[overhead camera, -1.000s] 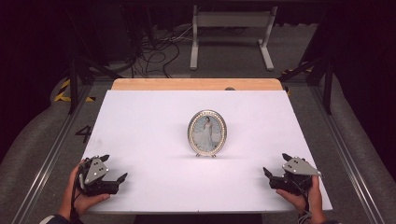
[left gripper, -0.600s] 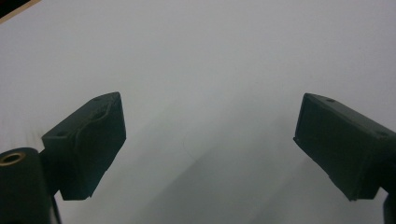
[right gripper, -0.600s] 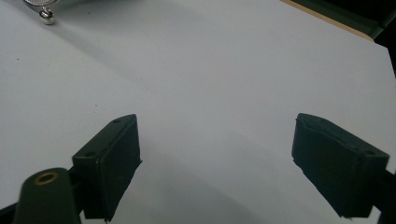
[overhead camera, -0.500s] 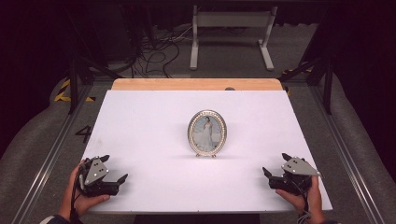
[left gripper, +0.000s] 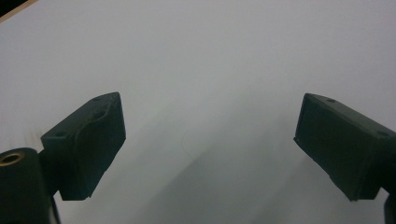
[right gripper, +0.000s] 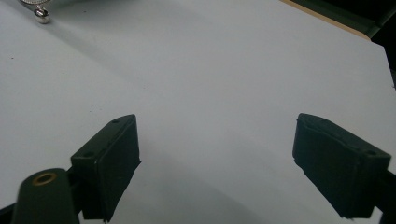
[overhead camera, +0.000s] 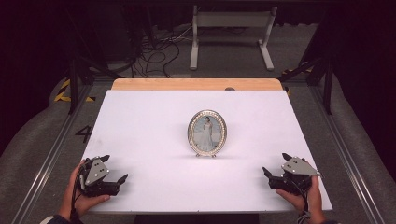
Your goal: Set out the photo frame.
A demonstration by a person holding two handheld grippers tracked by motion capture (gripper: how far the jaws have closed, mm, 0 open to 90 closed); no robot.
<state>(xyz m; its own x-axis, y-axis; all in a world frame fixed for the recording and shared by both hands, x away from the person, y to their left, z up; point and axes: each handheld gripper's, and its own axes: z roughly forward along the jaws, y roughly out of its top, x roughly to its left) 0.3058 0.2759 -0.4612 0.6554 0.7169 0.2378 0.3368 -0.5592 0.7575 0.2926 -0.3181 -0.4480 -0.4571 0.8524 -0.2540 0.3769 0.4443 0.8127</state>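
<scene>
An oval silver picture frame (overhead camera: 207,133) with a portrait in it stands upright at the middle of the white table top (overhead camera: 154,116). My left gripper (overhead camera: 114,169) rests open near the front left corner, held by a hand, well apart from the frame. At the front right, my right gripper (overhead camera: 275,164) is open too, nothing between its jaws. In the left gripper view the gripper (left gripper: 205,154) looks onto bare white surface. The right gripper view shows its gripper (right gripper: 219,163) spread wide and one small silver foot of the frame (right gripper: 42,17) at the top left.
A wooden strip (overhead camera: 196,84) borders the table's far edge. Beyond it, cables (overhead camera: 154,51) lie on the floor beside a white metal stand (overhead camera: 231,28). Metal rails (overhead camera: 345,154) run along both sides of the table.
</scene>
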